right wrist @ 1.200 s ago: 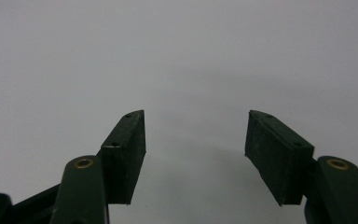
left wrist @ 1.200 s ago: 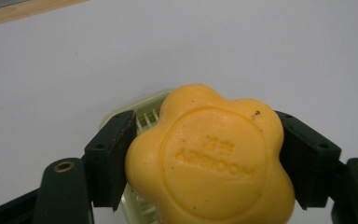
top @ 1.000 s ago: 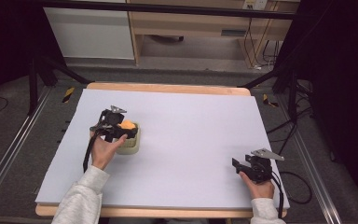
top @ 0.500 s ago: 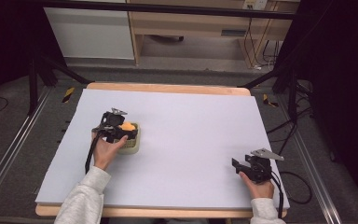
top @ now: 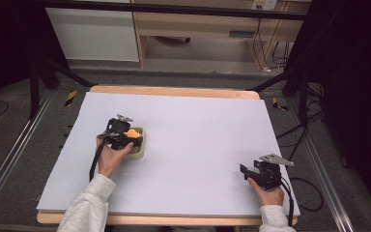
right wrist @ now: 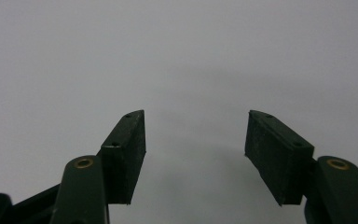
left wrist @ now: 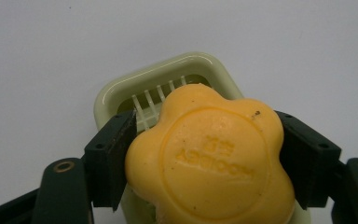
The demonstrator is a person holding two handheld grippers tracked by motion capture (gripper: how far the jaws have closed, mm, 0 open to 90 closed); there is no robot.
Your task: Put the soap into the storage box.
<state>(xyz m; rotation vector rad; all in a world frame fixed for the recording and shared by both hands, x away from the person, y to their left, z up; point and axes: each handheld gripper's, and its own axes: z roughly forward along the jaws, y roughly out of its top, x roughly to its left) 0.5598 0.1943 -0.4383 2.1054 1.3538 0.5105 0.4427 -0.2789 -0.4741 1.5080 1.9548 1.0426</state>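
- Looking down in the high view, a white sheet-covered table with a wooden edge [top: 198,145] carries both hands: the left gripper [top: 125,137] sits at the table's left-middle, and the right gripper [top: 251,171] rests near the front right corner, well apart from it.
- In that same view, the left gripper's black jaws hold an orange-yellow flower-shaped bar of soap [top: 133,134] over a pale green, rounded-square plastic soap dish [top: 138,151], which stands on the sheet just beside the person's left hand [top: 110,157].
- The person's right hand [top: 266,193] grips the right gripper from behind; a grey three-cornered plate [top: 275,159] tops it, and a black cable [top: 290,208] trails off toward the table's front edge.
- In the left gripper view, both jaw pads press against opposite sides of the soap, clamped firmly on it; the soap's round face bears embossed lettering too soft to read. The dish's slatted inner grate [left wrist: 156,100] shows behind the soap, whose lower part overlaps the dish's rim.
- In the right gripper view, the two black jaws stand wide apart with nothing between them, over bare white sheet.
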